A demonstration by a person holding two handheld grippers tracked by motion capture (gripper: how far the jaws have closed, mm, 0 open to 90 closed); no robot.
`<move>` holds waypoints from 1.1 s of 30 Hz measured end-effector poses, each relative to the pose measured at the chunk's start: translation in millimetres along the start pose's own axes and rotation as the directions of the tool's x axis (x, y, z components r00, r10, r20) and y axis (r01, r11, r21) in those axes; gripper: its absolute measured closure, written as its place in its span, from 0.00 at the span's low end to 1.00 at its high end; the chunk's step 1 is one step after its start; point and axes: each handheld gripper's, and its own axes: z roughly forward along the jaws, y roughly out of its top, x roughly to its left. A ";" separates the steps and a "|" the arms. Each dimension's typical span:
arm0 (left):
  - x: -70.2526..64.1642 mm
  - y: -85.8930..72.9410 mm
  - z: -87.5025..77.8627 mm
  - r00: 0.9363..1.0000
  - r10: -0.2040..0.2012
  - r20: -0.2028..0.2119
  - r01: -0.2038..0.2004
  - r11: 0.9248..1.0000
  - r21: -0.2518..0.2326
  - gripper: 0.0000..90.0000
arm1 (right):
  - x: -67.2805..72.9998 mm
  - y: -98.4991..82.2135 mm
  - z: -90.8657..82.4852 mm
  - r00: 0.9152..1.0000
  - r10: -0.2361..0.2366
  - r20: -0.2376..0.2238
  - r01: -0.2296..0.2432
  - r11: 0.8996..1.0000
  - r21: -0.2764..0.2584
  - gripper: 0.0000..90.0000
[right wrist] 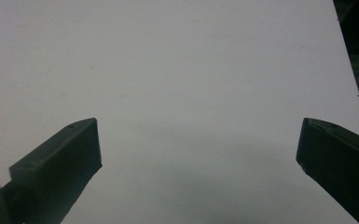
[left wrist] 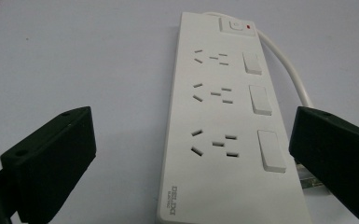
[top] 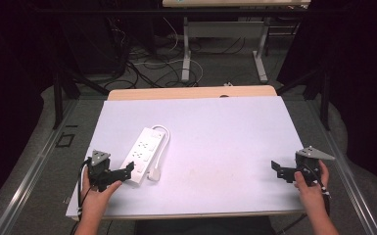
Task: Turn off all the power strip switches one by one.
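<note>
A white power strip [top: 144, 152] with three sockets and three rocker switches lies at the left of the white table top [top: 215, 132]. Its white cable loops round to a plug [top: 154, 174] beside its near end. My left gripper [top: 117, 172] sits just at that near end, held by a hand. In the left gripper view the jaws stand wide apart on either side of the power strip [left wrist: 228, 126] without touching it. My right gripper [top: 280, 169] rests at the table's right edge. The right gripper [right wrist: 198, 149] is open with bare table between its jaws.
The white table top has a wooden strip [top: 191, 92] along its far edge. Beyond it on the dark floor lie tangled cables [top: 147, 68] and the legs of another desk [top: 186, 54]. Metal frame rails [top: 34, 166] run along both sides of the table.
</note>
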 end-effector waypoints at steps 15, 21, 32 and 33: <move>2.6 -0.2 -4.6 1.000 -0.016 0.009 0.016 1.000 -0.005 0.02 | 18.5 2.7 3.2 0.996 -0.080 -0.048 0.082 0.995 0.050 0.00; 1.3 0.8 -5.8 1.000 0.003 0.008 -0.003 1.000 0.011 0.02 | 26.6 1.0 5.3 0.991 -0.113 -0.076 0.120 0.989 0.088 0.00; -4.7 6.6 -10.9 1.000 0.028 0.012 -0.028 0.999 0.021 0.02 | 39.4 3.3 4.9 0.978 -0.141 -0.153 0.159 0.981 0.110 0.00; -5.6 7.3 -11.4 1.000 0.027 0.012 -0.027 0.999 0.019 0.02 | 40.1 2.9 5.9 0.976 -0.156 -0.154 0.174 0.978 0.111 0.00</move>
